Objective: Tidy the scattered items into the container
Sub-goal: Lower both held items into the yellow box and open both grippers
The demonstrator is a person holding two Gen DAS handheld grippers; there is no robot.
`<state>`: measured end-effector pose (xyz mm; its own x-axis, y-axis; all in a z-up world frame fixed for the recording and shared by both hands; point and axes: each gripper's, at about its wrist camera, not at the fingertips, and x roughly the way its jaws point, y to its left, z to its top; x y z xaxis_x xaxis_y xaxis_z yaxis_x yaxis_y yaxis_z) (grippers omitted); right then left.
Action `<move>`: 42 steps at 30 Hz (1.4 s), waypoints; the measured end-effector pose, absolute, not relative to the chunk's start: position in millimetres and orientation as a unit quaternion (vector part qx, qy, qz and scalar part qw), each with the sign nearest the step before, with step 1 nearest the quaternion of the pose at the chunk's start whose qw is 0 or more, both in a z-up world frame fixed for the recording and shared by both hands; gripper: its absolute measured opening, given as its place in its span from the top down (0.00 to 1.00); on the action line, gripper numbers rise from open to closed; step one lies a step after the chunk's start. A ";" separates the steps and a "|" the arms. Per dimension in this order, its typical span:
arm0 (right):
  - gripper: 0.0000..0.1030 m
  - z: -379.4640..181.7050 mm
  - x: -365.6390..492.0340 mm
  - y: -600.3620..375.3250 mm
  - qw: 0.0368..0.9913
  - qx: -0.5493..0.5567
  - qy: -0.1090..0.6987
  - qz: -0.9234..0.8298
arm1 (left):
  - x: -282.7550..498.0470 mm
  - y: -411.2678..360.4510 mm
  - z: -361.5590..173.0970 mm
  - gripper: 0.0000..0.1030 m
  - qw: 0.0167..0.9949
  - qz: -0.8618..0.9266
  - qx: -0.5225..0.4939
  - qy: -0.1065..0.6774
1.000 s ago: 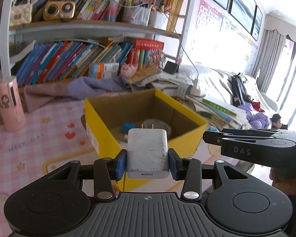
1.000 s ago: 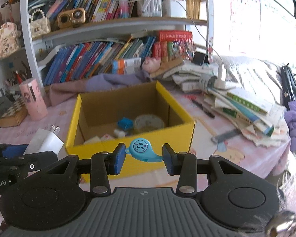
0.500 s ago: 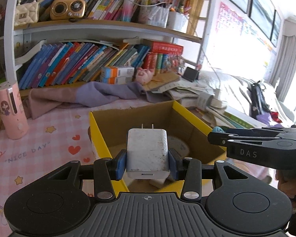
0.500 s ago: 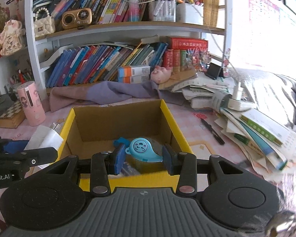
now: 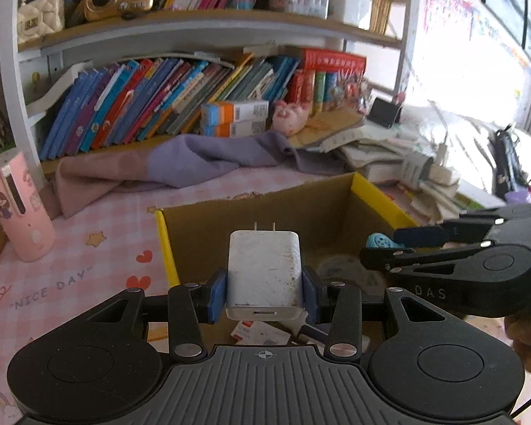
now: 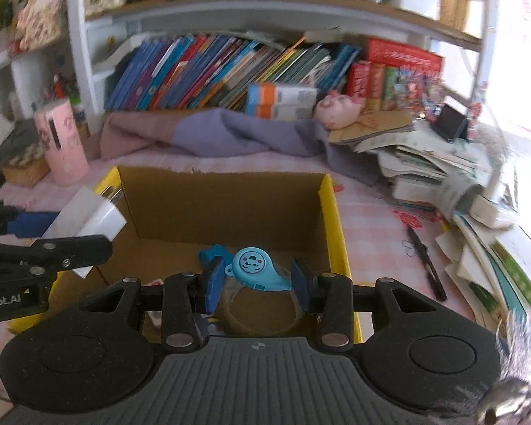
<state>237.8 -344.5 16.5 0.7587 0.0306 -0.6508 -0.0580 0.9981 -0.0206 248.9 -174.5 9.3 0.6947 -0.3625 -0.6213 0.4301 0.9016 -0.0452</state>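
A yellow-edged cardboard box (image 5: pixel 382 198) (image 6: pixel 331 205) lies open below both grippers. My left gripper (image 5: pixel 263 292) is shut on a white plug charger (image 5: pixel 263 272), prongs pointing away, above the box's near left part. In the right wrist view that charger (image 6: pixel 95 216) shows over the box's left wall. My right gripper (image 6: pixel 256 281) is shut on a small light-blue face-printed gadget (image 6: pixel 256 269) above the box's inside. From the left wrist view the gadget (image 5: pixel 380 241) peeks out at the right gripper's tip. A tape roll (image 6: pixel 258 315), a blue item (image 6: pixel 209 253) and cards (image 5: pixel 258 333) lie in the box.
A pink cylinder (image 5: pixel 16 209) stands left of the box on the pink checked cloth (image 5: pixel 88 255). A purple and pink cloth (image 5: pixel 180 163) lies behind it under full bookshelves (image 5: pixel 166 106). Stacked books and papers (image 6: pixel 478 219) and a black pen (image 6: pixel 424 262) crowd the right side.
Both grippers have moved forward over the box, each keeping its item. The box now sits beneath them and its front wall has dropped out of the left wrist view.
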 end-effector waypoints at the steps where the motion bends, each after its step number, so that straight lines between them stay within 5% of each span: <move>1: 0.63 14.2 243.5 -345.7 0.935 -0.026 0.351 0.030 | 252.0 -177.9 6.8 0.59 0.918 -0.213 0.057 0.329; 19: 0.62 -9.3 279.5 -342.5 0.908 -0.073 0.400 0.100 | 264.1 -202.7 -8.9 0.60 0.913 -0.179 0.085 0.357; 28: 0.54 -2.6 273.0 -344.7 0.916 -0.052 0.385 0.099 | 247.8 -190.0 10.2 0.38 0.936 -0.153 0.064 0.310; 42: 0.51 28.1 222.0 -332.1 0.948 -0.021 0.313 0.057 | 194.2 -148.3 41.2 0.21 0.960 -0.122 0.019 0.250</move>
